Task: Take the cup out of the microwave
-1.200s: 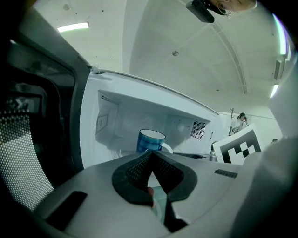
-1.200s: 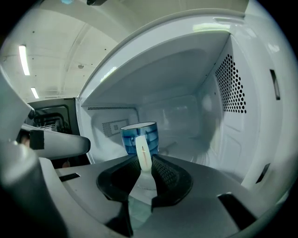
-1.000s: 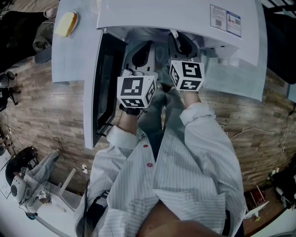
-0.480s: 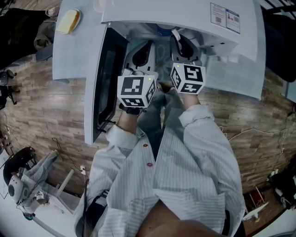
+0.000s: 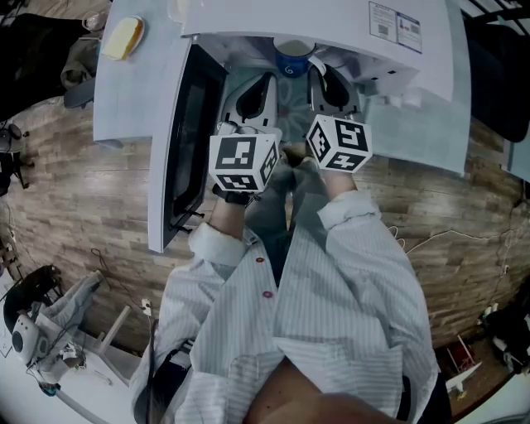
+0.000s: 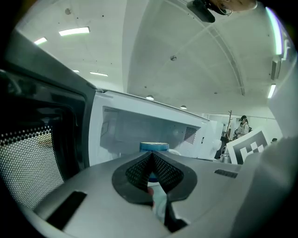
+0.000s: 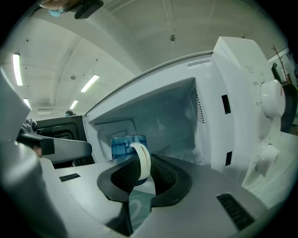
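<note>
R claw [image 7: 139,171] is clamped on the blue mug [image 5: 294,58] by its white handle [image 7: 143,157]. The mug is at the microwave [image 5: 331,21] mouth, 12 o'clock of the claw. L claw [image 6: 151,162] is closed and empty. Likely ceramic: rigid, slick, fragile, and it hangs off-centre. Grip the handle mid-loop and hold the mug level.

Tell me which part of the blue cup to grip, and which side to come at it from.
Grip the white handle, coming in through the open front of the microwave. The blue cup is upright with its handle turned toward the opening, a thin loop that fits between the pads. The right tongs already pinch it that way.
</note>
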The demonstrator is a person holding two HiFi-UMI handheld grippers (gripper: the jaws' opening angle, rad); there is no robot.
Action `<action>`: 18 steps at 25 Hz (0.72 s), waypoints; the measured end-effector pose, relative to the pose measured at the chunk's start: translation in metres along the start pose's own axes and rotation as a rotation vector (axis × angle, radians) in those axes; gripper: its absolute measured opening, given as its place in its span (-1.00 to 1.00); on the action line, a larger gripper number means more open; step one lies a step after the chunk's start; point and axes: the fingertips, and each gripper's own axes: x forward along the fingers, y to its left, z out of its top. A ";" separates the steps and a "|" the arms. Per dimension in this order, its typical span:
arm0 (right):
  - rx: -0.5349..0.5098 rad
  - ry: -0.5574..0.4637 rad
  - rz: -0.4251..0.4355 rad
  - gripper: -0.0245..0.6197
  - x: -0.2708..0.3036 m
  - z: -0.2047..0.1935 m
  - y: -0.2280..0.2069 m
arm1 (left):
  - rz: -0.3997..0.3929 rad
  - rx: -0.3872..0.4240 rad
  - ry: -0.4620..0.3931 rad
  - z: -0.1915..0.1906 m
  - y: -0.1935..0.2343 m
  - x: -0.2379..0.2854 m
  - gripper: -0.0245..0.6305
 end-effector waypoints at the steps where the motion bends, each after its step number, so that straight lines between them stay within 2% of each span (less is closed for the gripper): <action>1: 0.009 -0.001 -0.002 -0.66 -0.001 0.001 -0.001 | -0.001 0.001 -0.001 0.001 -0.001 0.000 -0.90; 11: 0.050 0.003 -0.031 -0.67 -0.012 -0.001 -0.016 | -0.008 0.006 -0.006 0.004 -0.011 0.003 -0.90; 18: 0.054 0.017 -0.007 -0.69 -0.023 -0.002 -0.014 | 0.003 0.010 -0.014 0.011 -0.012 0.002 -0.90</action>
